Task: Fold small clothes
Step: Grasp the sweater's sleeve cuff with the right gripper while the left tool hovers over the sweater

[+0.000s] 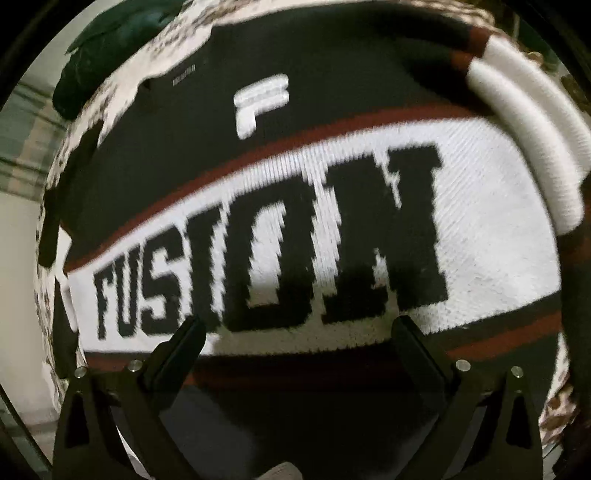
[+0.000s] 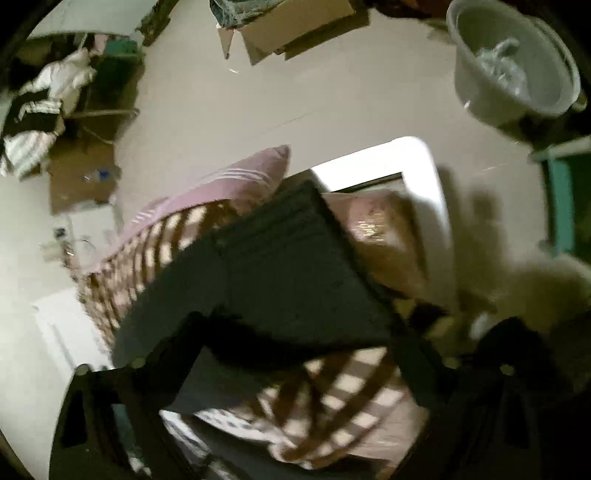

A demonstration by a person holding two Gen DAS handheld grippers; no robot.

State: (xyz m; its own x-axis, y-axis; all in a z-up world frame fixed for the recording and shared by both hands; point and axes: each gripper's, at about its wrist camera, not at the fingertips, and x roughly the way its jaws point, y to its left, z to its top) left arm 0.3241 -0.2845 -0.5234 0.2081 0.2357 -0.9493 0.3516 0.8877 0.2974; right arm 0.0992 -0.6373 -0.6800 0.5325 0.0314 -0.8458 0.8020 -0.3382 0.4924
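Observation:
A black knit garment (image 1: pixel 207 155) with a white band reading "FUSION", red stripes and a white F logo fills the left wrist view, lying spread on a brown-and-white patterned cloth (image 1: pixel 122 92). My left gripper (image 1: pixel 297 325) is open just above its lower hem, fingers apart and empty. In the blurred right wrist view, my right gripper (image 2: pixel 295 328) is open over a dark grey folded garment (image 2: pixel 280 266) that lies on a pile of checked and pink clothes (image 2: pixel 173 236). Nothing is held between its fingers.
A dark green cloth (image 1: pixel 96 62) lies at the upper left of the patterned cloth. In the right wrist view, a white basket rim (image 2: pixel 432 184) holds the pile. A grey bucket (image 2: pixel 517 62), cardboard boxes (image 2: pixel 295 26) and a clothes heap (image 2: pixel 44 107) stand on the pale floor.

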